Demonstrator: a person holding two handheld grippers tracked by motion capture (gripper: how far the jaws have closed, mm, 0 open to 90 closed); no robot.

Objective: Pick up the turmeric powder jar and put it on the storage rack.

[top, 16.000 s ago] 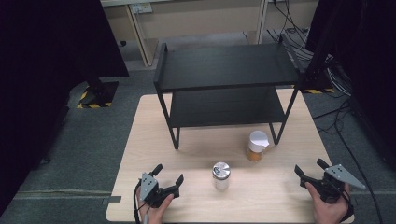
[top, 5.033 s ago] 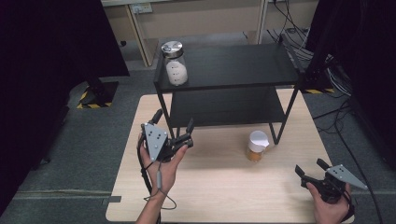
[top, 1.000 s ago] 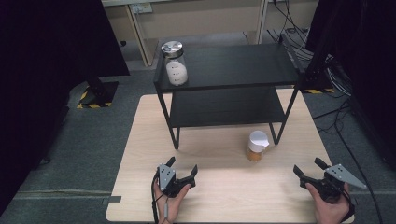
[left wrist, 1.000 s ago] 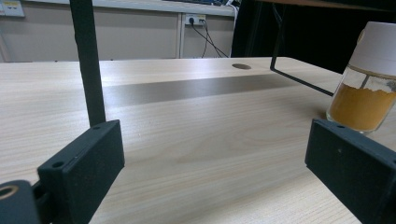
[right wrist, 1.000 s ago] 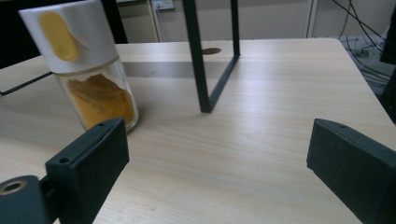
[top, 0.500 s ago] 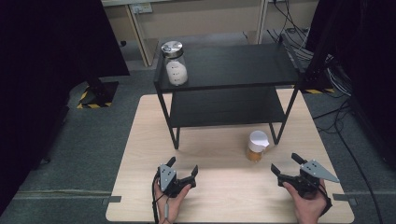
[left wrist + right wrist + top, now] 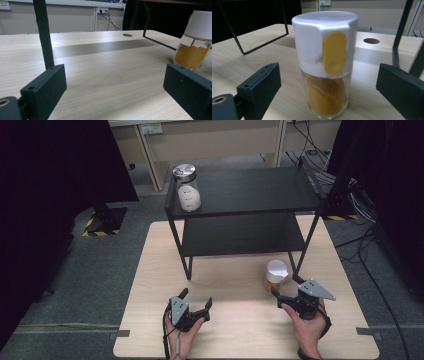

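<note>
I have the right gripper (image 7: 286,289) lined up on the spice jar (image 7: 325,65), jaws wide with the jar between them, standing on the surface (image 7: 240,330) by the rack (image 7: 245,195). Next: close squarely. Left gripper (image 7: 196,300) rests wide, empty.

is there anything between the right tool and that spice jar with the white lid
Nothing visible. The right tool is open and faces the spice jar directly, with bare table between its jaws and the jar. The shelf rack's leg stands beyond the jar, not in the way.
</note>
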